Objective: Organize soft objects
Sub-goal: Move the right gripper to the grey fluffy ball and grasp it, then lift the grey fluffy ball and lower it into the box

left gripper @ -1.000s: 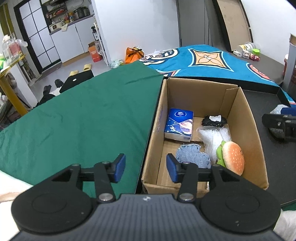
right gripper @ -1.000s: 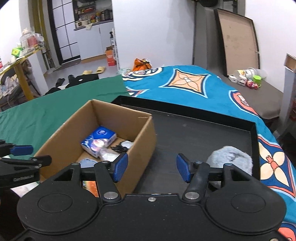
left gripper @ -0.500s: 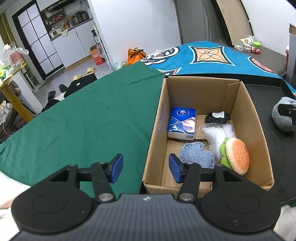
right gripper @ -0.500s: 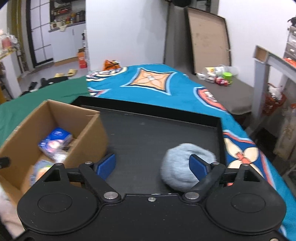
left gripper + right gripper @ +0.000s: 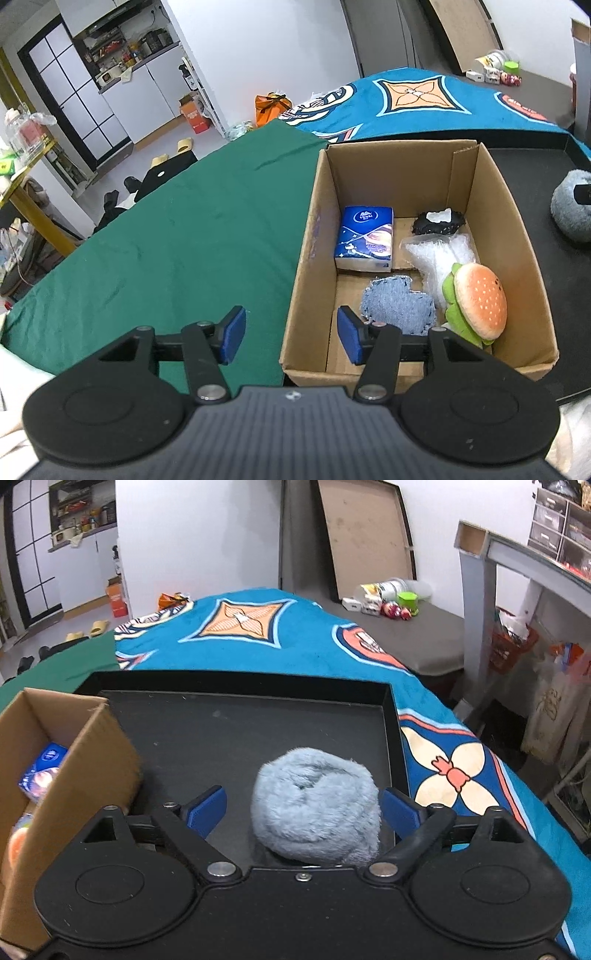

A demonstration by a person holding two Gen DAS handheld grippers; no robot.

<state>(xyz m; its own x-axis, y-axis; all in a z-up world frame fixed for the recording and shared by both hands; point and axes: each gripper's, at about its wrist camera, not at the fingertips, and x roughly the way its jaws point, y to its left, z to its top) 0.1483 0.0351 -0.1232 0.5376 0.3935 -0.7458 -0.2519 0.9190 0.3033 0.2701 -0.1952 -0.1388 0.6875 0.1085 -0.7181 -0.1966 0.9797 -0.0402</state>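
Observation:
A grey-blue fluffy ball (image 5: 314, 805) lies on the black tray (image 5: 258, 723), near its right rim. My right gripper (image 5: 303, 808) has come down around it with its jaws opening. The ball sits between the pads: the right pad is almost on the fur, the left one well apart. The ball (image 5: 570, 210) also shows at the right edge of the left wrist view. My left gripper (image 5: 290, 339) is open and straddles the near left wall of the cardboard box (image 5: 306, 258) without pressing on it. Inside lie a burger plush (image 5: 478, 306), a denim patch (image 5: 399, 306), a blue tissue pack (image 5: 365, 236) and a clear bubble bag (image 5: 439, 258).
A small black item (image 5: 437, 221) lies at the back of the box. The box (image 5: 92, 760) stands on the tray's left side. A green cloth (image 5: 166, 240) covers the surface to the left and a blue patterned blanket (image 5: 295, 638) lies beyond the tray. A grey shelf leg (image 5: 476, 627) stands at the right.
My right gripper swung right from the box to the fluffy ball and came lower. Its jaws widened and the ball now sits between them. The left gripper barely shifted.

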